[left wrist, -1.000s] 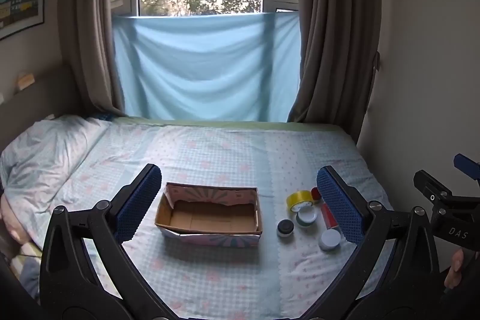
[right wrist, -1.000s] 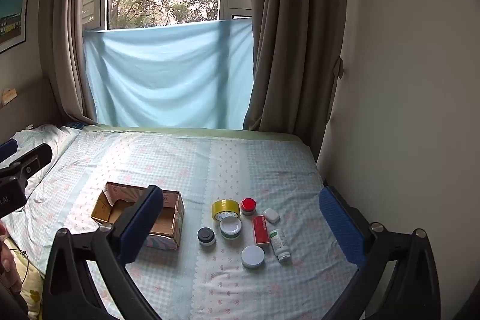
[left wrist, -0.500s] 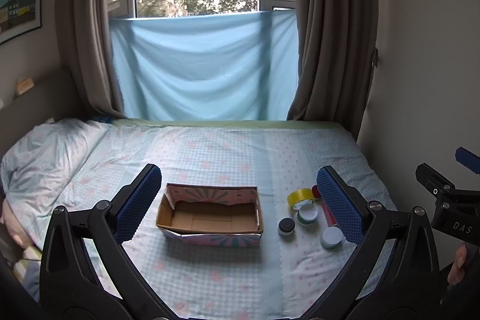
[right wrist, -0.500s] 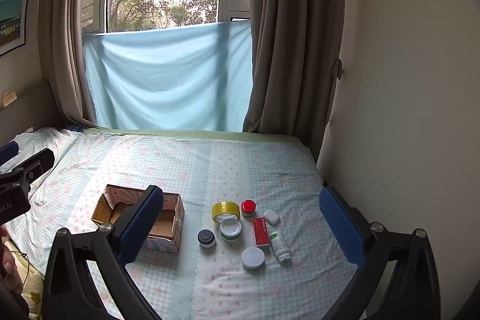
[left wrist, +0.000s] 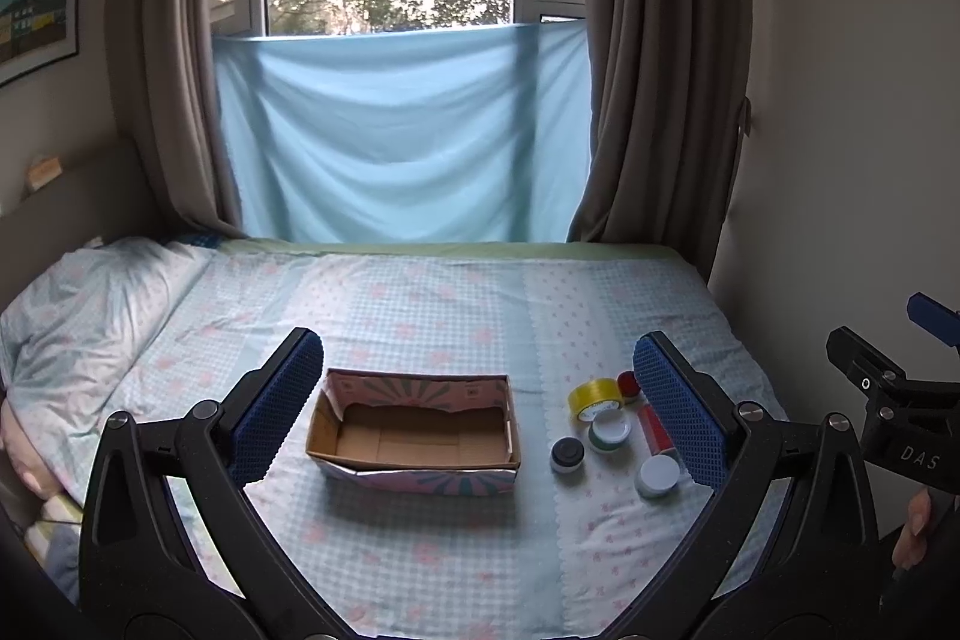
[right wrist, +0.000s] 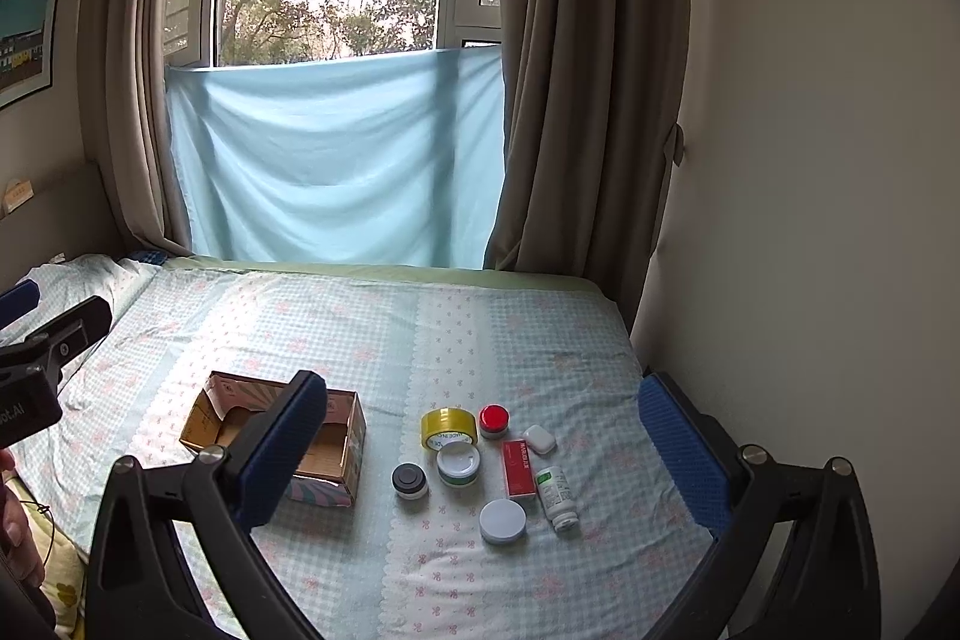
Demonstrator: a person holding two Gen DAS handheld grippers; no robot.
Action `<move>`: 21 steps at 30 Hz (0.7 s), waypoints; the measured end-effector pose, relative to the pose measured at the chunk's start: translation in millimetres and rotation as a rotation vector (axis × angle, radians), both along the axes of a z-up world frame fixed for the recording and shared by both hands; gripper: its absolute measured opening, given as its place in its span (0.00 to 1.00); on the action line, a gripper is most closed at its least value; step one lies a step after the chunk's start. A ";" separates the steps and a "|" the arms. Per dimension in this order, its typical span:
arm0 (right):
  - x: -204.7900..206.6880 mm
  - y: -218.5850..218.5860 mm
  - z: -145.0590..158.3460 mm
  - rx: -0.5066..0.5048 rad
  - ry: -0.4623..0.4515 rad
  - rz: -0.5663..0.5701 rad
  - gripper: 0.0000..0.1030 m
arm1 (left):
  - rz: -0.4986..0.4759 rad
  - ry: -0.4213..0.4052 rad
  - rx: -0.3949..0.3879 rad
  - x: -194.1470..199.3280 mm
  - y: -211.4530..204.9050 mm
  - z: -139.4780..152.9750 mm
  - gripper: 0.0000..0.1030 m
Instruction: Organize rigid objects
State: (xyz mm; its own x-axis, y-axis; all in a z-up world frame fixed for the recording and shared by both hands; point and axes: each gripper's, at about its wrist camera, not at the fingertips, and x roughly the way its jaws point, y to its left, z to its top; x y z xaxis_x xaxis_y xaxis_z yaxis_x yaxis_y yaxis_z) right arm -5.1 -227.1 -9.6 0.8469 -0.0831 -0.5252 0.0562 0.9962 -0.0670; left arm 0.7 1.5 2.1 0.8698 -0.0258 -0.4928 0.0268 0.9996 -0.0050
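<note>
Hovering over the checked bedsheet (left wrist: pixel 420 550), left gripper (left wrist: pixel 477 400) and right gripper (right wrist: pixel 480 436) both gape empty. Open cardboard box (left wrist: pixel 414 430) sits centre-frame. Only the right view shows the small white bottle (right wrist: pixel 557 490), lower centre-right.

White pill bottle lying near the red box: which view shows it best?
The right wrist view. There the bottle lies in the open on the bed, beside the red box, label legible as green print. In the left wrist view it is hidden behind the left gripper's right finger; only part of the box shows.
</note>
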 end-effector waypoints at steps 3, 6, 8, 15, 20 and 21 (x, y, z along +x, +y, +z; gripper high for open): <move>0.9 -0.9 -0.4 0.001 0.002 0.000 1.00 | -0.002 0.000 0.001 0.3 1.0 0.1 1.00; 0.2 -1.2 -0.1 0.001 0.002 0.001 1.00 | -0.003 0.001 0.000 0.5 0.5 -0.1 1.00; 0.8 -2.8 -0.5 0.000 0.000 0.003 1.00 | -0.004 0.002 0.000 1.3 0.1 -0.3 1.00; 0.3 -3.9 -1.6 0.004 -0.002 0.007 1.00 | -0.003 0.003 0.000 1.3 0.9 -0.9 1.00; -0.6 -2.6 -1.8 0.004 -0.003 0.007 1.00 | -0.002 0.002 -0.002 1.3 1.1 -1.1 1.00; -0.4 -3.0 -2.0 0.004 -0.003 0.007 1.00 | -0.001 0.002 -0.002 1.6 1.5 -1.1 1.00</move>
State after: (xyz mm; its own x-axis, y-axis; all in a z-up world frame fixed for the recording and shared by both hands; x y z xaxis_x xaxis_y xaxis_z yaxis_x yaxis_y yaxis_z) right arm -5.6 -230.1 -11.5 0.8492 -0.0751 -0.5227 0.0496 0.9968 -0.0627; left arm 2.4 3.0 1.0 0.8689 -0.0272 -0.4943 0.0275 0.9996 -0.0066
